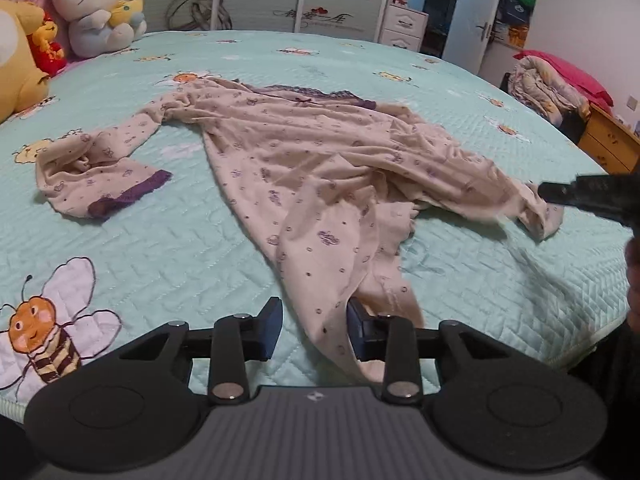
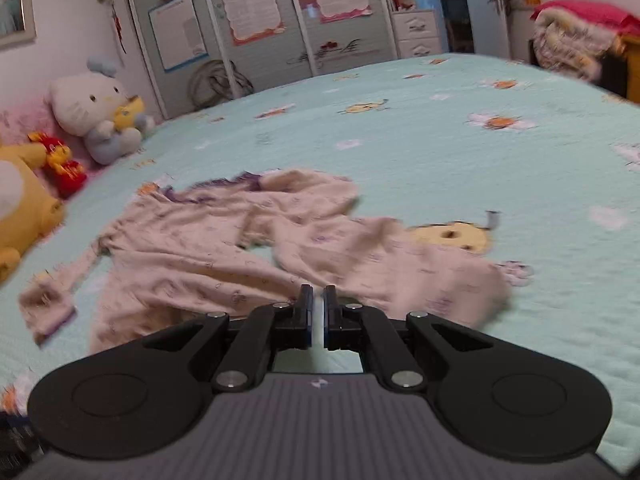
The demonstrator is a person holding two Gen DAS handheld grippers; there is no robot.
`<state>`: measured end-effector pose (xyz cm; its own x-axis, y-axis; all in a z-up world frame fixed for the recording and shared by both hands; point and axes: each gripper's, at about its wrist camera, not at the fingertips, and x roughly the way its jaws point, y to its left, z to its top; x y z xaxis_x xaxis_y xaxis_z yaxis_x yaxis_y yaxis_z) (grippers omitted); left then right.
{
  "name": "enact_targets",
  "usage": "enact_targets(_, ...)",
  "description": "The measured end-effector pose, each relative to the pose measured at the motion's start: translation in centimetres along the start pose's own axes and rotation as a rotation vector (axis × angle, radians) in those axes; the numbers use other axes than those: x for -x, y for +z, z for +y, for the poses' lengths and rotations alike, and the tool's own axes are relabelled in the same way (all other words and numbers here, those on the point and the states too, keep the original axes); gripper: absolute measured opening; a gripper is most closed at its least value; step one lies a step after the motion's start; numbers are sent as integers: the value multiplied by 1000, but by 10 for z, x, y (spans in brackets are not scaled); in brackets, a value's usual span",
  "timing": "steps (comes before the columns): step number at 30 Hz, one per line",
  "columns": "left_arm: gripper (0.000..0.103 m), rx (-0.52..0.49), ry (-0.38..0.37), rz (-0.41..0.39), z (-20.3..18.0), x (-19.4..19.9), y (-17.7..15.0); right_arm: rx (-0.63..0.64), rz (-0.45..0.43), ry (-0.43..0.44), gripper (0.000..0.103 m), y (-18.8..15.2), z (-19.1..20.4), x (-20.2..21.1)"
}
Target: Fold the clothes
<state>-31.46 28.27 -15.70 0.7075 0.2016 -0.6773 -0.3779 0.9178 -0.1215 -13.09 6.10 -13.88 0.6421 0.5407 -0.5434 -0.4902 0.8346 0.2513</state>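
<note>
A: Largest first. The bed (image 1: 120,248), covered in a quilted pale green spread with bee prints, fills both views. Plush toys (image 1: 96,8) sit at its head, well apart from the work.

B: And the garment?

A: A pinkish long-sleeved top (image 1: 320,152) with purple lace trim lies rumpled across the middle of the bed. One sleeve (image 1: 100,176) is flung out to the side and doubled over on itself. The hem end trails toward the near edge.

B: Handling?

A: My judgement: thin knit, light, limp. It will drape and bunch, hold no shape, and drag on the quilting rather than slide. Best taken at hem corners, shoulders or cuffs, then pulled taut.

B: Grippers?

A: The left gripper (image 1: 314,330) has the hem cloth running between its part-spread fingers; one pad seems to touch the fabric, but I cannot tell whether both press on it. The right gripper (image 2: 318,312) has its fingers nearly together with only a bare slit between them, nothing pinched there, and the top lies just beyond its tips. The right wrist view is blurred.
</note>
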Motion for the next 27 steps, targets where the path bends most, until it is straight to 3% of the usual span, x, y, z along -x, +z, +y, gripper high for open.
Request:
enact_targets(3,45,-43,1,10,-12,-5,-5,32,-21,3,18,-13,2,17)
enact_targets(5,49,-68,15,17,-19,-9,-7,131,-34,28,43,-22,23,17)
enact_targets(6,52,-77,25,17,-21,-10,-8,181,-41,40,47,-27,33,17)
enact_targets(11,54,-81,71,21,-17,-17,-10,441,-36,-71,49,-48,65,-26)
enact_targets(14,45,-75,58,17,-13,-18,-11,499,29,-154,48,-54,62,-58)
enact_targets(16,17,-75,53,8,-10,-17,-8,460,13,-144,48,-53,54,-62)
enact_targets(18,2,-66,93,-31,-5,-11,-1,396,13,-130,45,-46,46,-63)
enact_targets(19,2,-57,122,-71,0,-4,4,355,8,-116,27,-40,42,-61)
enact_targets(20,2,-48,150,-111,6,5,10,314,3,-102,1,-34,38,-59)
enact_targets(24,2,-18,262,-257,34,46,34,156,-59,-39,0,-13,21,-42)
enact_targets(27,2,-21,331,-338,47,75,46,115,-99,4,0,-3,21,-28)
